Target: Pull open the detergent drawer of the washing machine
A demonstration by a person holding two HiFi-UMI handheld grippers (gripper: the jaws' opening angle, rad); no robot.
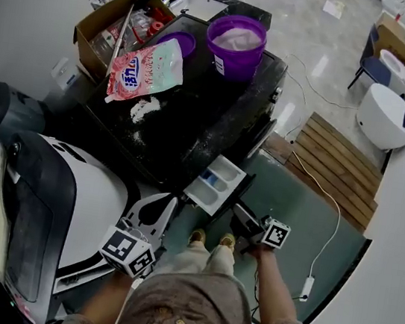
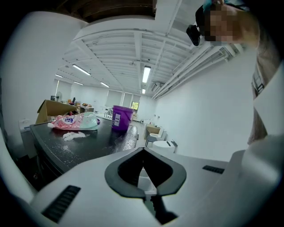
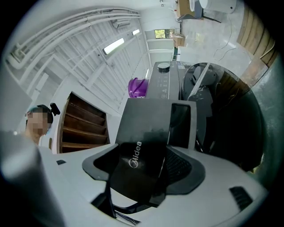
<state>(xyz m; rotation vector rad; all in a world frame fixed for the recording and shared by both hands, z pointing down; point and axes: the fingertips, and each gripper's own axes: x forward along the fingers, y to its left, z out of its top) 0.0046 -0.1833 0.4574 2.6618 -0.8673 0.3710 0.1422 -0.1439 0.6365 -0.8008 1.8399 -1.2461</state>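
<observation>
My right gripper view alone shows the right gripper (image 3: 144, 157) clamped on the one detergent drawer (image 1: 216, 184). The head view shows it standing out of the washing machine (image 1: 210, 113). The left gripper (image 2: 143, 150) is pinched together, empty. I count one purple bucket (image 1: 236, 43).

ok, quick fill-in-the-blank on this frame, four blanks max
1. The drawer stands pulled ____ of the washer.
2. The right tongs are shut on the ____.
3. The left tongs are shut and ____.
4. The bucket on the washer is ____.

Missing words: out; drawer; empty; purple.
</observation>
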